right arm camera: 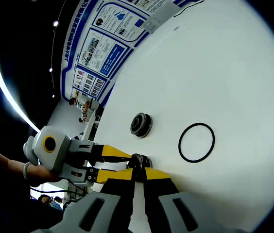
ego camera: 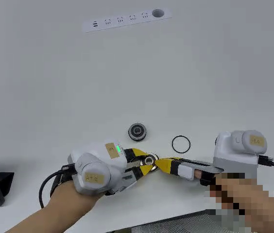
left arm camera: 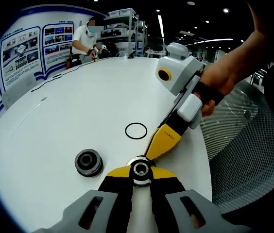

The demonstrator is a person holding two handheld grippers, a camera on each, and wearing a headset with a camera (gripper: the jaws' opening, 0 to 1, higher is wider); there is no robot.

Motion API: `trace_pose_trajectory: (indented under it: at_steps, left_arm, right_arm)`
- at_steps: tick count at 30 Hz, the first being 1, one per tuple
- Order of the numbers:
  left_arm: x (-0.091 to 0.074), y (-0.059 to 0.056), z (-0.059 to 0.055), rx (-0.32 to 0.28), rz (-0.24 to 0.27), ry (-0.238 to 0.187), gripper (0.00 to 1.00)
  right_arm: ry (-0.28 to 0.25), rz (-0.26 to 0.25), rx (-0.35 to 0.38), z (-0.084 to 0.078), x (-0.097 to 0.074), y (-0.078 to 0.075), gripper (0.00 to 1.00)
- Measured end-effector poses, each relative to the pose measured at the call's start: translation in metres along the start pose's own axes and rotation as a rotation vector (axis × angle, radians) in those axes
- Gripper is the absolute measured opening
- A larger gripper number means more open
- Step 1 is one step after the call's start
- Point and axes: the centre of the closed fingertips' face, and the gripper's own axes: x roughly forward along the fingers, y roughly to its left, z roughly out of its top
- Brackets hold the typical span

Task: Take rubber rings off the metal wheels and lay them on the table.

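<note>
1 black ring (ego camera: 180,144) lies flat near 1 dark wheel (ego camera: 137,131); a 2nd wheel (ego camera: 150,160) is gripped.

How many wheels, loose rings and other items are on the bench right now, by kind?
Metal wheels: 2 (table wheel; held wheel, clamped by left tongs and right tongs)
Loose rubber ring: 1
Power strip: 1
Total: 4
</note>
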Motion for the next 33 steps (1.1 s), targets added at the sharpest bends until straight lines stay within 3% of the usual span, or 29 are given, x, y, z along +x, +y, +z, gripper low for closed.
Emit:
trace_pose_trajectory:
  at_steps: [8, 13, 33]
  left_arm:
    - [0.0003, 0.0003, -0.0003, -0.004, -0.001, -0.001, 0.14]
    - [0.0000, 0.0004, -0.0004, -0.006, -0.003, -0.002, 0.14]
    - [-0.0002, 0.0004, -0.0002, -0.008, -0.001, -0.003, 0.13]
  right_arm:
    - [-0.010, -0.011, -0.011, 0.0012, -0.0009, -0.0023, 0.03]
    - [-0.017, -0.020, -0.067, 0.0020, -0.0005, -0.0001, 0.02]
    - [-0.012, -0.003, -0.072, 0.0029, 0.0007, 0.0067, 0.02]
